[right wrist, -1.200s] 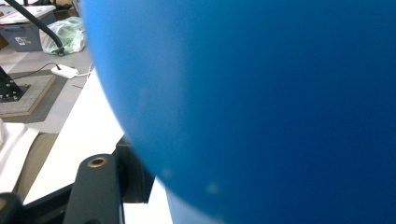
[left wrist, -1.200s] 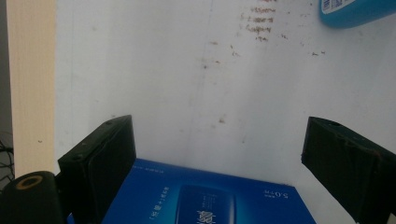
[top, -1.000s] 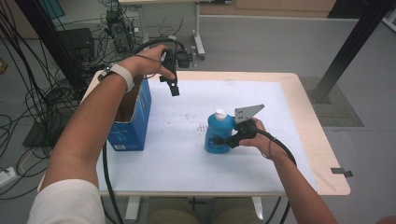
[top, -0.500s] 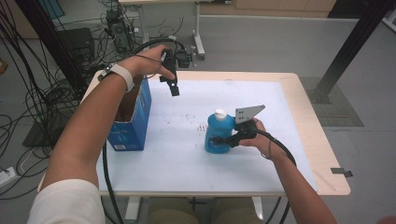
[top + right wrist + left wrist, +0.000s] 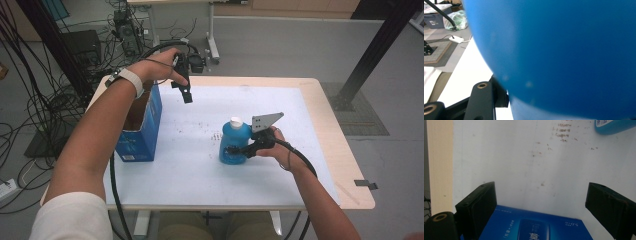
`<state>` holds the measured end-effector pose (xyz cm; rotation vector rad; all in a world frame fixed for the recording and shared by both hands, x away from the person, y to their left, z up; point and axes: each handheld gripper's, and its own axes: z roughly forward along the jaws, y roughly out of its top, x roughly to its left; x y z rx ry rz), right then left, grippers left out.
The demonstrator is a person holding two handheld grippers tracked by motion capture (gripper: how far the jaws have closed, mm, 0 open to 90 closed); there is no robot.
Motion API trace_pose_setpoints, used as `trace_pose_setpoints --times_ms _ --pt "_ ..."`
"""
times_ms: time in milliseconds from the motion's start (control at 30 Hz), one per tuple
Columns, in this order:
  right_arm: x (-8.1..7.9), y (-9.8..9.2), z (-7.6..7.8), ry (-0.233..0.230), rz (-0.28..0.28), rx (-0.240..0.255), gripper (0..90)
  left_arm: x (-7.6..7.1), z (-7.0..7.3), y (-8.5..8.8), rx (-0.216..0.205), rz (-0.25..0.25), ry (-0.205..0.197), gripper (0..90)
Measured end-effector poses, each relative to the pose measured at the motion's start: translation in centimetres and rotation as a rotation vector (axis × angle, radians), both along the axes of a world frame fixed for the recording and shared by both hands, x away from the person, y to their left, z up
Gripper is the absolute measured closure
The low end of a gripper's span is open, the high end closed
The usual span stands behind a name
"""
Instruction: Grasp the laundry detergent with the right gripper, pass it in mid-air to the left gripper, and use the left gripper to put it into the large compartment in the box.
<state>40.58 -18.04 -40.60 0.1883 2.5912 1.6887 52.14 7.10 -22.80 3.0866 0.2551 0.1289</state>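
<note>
The bottle (image 5: 234, 145) is translucent blue with a white cap (image 5: 236, 121) and a white label patch. The box (image 5: 140, 131) is deep blue with pale print on its face and brown cardboard inside. The table (image 5: 200, 170) is white, flecked with small reddish-brown marks, edged in light wood. Both grippers (image 5: 186, 95) (image 5: 231, 149) are black; the right carries a grey plate.

The high view looks down and forward from above the table (image 5: 200, 185), far enough to take in all of it. The left gripper view looks down from above the box (image 5: 534, 227) at the table (image 5: 524, 157); the bottle (image 5: 614, 125) sits at its top edge. The right gripper view sits right up against the bottle (image 5: 564, 50). All three views share the bottle (image 5: 234, 142).
</note>
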Motion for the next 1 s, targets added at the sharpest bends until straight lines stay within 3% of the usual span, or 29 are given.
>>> trace_pose_setpoints --times_ms 1000 --pt "0.03 0.02 0.09 0.009 -0.003 -0.013 42.1 -0.13 0.12 0.09 0.0 0.001 -0.003 10.7"
